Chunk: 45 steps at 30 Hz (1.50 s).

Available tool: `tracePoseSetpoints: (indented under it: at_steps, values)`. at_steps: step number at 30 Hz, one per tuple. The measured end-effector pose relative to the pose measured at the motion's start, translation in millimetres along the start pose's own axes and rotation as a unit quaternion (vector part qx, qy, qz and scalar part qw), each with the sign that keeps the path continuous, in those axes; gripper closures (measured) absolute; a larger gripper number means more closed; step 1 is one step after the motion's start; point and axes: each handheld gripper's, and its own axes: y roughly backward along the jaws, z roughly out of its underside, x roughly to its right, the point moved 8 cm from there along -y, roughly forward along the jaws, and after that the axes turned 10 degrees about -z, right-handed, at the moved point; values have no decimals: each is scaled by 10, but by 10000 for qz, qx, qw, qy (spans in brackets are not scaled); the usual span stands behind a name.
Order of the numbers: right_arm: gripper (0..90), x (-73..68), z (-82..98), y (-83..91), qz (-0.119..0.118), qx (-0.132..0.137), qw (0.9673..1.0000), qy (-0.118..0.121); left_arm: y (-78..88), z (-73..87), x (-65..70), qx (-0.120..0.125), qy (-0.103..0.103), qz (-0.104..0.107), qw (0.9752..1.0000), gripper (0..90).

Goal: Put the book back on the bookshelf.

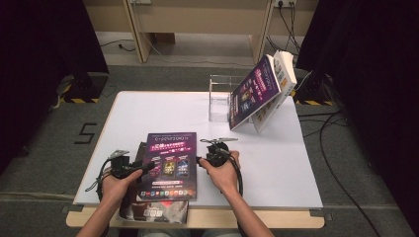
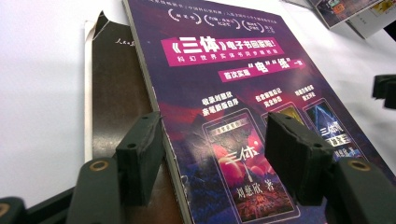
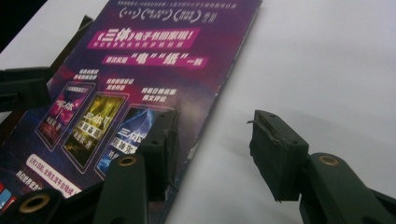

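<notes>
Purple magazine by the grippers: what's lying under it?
Under the purple magazine lies a dark brown book, sticking out along its left edge, and another cover pokes out at the table's near edge. How they continue beneath is covered.

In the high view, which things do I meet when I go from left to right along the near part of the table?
left gripper → purple magazine lying flat → right gripper → bare white table top.
</notes>
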Motion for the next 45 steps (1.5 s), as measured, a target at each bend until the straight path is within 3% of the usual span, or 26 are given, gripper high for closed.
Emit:
tracePoseSetpoints:
  at_steps: [4,5,9,12,23,28,31,36,45]
  values:
    - [530,-41,28,-89,-64,-176,9997,-142,2,-4,-10,-33,75,11,10000,387]
    - [530,-37,24,-111,-78,-200,9998,-35,2,-5,-11,-43,64,-6,10000,391]
    - [531,-39,44,-173,-167,-317,9993,-137,0,-7,-10,-56,45,-47,10000,403]
    - [531,-40,72,-211,-277,-405,9983,-315,0,-7,-13,-56,48,-61,10000,415]
    - [523,-85,60,-259,-353,-421,9981,-269,-5,-9,-1,-78,-24,-132,9999,424]
    - [512,-94,60,-265,-351,-397,9980,-336,-6,-4,9,-106,60,-63,9999,456]
    - [512,-89,60,-263,-382,-376,9978,-387,-8,0,14,-107,-32,-124,9999,458]
    - [511,-84,58,-260,-419,-395,9974,-427,-3,0,6,-124,115,-42,9998,463]
    - [500,-70,55,-261,-463,-297,9965,-633,-9,12,33,-121,-186,-334,9992,505]
